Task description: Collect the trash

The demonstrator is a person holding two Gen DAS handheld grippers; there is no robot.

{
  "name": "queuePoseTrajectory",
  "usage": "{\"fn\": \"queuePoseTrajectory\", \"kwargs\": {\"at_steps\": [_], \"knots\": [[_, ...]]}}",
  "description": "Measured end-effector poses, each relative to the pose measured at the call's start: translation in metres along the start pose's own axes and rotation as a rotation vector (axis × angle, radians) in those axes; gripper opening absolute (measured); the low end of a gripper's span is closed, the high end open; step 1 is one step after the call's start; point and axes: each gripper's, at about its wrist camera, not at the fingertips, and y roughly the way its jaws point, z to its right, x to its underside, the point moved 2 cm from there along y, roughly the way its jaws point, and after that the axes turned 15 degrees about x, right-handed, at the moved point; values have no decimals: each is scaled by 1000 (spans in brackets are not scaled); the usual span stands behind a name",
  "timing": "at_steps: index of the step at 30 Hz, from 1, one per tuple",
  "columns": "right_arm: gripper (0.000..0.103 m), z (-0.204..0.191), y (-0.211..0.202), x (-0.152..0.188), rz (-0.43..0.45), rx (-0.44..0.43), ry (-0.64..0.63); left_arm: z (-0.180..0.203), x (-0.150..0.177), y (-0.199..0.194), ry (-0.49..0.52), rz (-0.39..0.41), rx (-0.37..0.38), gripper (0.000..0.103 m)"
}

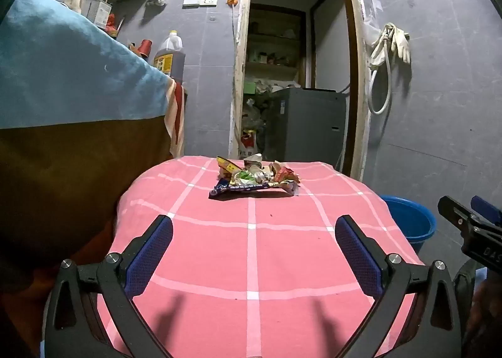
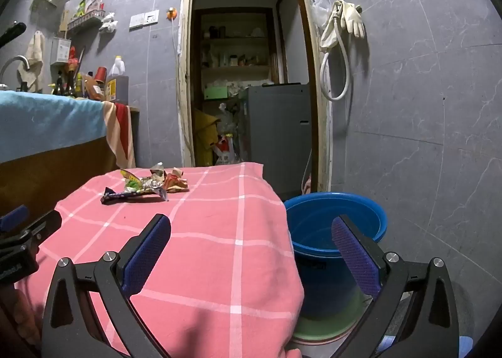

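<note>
A heap of crumpled wrappers (image 1: 254, 179) lies at the far end of a table under a pink checked cloth (image 1: 251, 257); a dark purple wrapper (image 1: 240, 189) is at its front. The right wrist view has the same heap (image 2: 147, 185) at the far left of the cloth (image 2: 200, 251). My left gripper (image 1: 253, 226) hovers open over the near half of the cloth, well short of the heap, nothing between its blue pads. My right gripper (image 2: 251, 226) is open too, above the table's right edge and a blue bucket (image 2: 332, 226). The right gripper (image 1: 470, 229) shows at the left view's right edge.
The blue bucket (image 1: 411, 219) stands on the floor to the right of the table. A counter draped in blue cloth (image 1: 72, 75) rises close on the left, with bottles behind. An open doorway (image 1: 298, 75) with a grey appliance is beyond the table.
</note>
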Motion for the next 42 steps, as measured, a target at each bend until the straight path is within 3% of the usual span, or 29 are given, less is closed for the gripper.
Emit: {"fn": "queuePoseTrajectory", "kwargs": {"at_steps": [42], "knots": [[103, -1, 1, 1, -4, 0, 0, -3, -1, 3, -13, -20, 14, 101]]}}
